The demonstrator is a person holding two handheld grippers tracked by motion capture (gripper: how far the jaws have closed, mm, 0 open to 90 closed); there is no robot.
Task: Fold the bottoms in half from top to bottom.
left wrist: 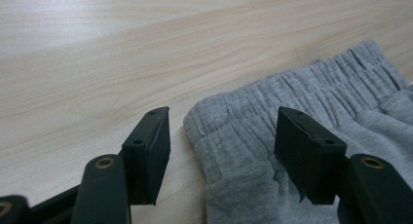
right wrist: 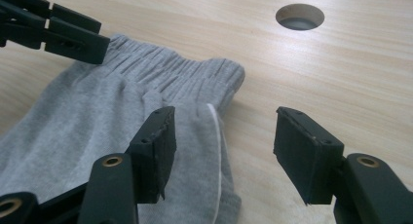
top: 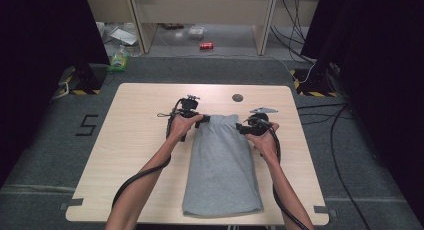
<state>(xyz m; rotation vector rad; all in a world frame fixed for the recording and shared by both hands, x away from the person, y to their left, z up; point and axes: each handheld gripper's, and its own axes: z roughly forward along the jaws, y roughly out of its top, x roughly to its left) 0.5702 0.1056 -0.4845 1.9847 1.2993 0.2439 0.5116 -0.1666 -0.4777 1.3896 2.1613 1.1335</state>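
Straddling the grey sweatpants' (top: 221, 165) waistband corners, your left gripper (left wrist: 221, 151) and right gripper (right wrist: 224, 151) are released, gripping nothing.

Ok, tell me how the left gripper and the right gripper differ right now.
The left gripper sits at the left corner of the grey pants' waistband; the right gripper sits at the right corner. The right one carries a grey three-cornered plate; the left shows none. Both have open jaws straddling the fabric's edge.

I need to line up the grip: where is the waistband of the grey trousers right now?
In the high view the waistband lies at the trousers' far end, mid-table, between the left gripper and right gripper, near the table's round hole.
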